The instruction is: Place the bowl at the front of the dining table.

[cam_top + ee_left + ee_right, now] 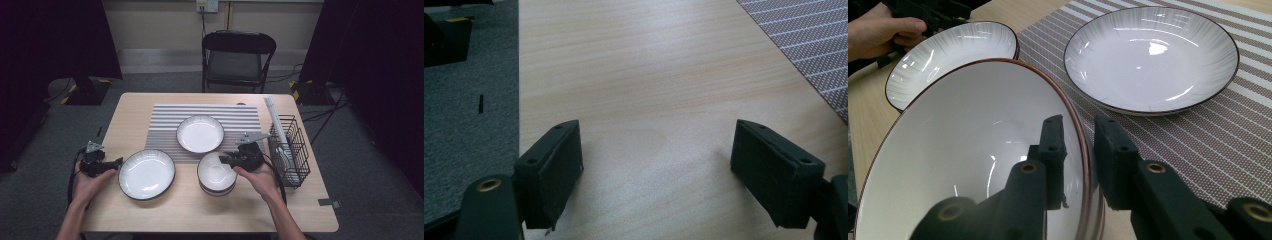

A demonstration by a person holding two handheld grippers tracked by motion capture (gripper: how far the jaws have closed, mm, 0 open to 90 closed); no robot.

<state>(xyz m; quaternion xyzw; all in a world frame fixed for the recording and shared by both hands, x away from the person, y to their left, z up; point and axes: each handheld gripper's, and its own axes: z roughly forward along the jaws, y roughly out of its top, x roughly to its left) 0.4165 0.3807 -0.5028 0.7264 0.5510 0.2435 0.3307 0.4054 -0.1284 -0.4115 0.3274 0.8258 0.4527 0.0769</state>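
Right gripper view: right tongs (1078, 165) straddle the near rim of the white glazed bowl with a brown edge (963, 165), lower centre, one jaw inside and one outside, pressing on the wall.
Left tongs (656, 172): apart over bare wooden counter (649, 75), lower left.
Handling: stiff, slick, breakable ceramic; grip the rim squarely, lift gently.

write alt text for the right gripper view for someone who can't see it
The right hand-held gripper straddles the brown-edged rim of a glossy white ceramic bowl, one jaw inside and one outside. Beyond it, a shallow white ribbed plate sits on a striped woven placemat, and a second similar plate lies on the light wooden table.
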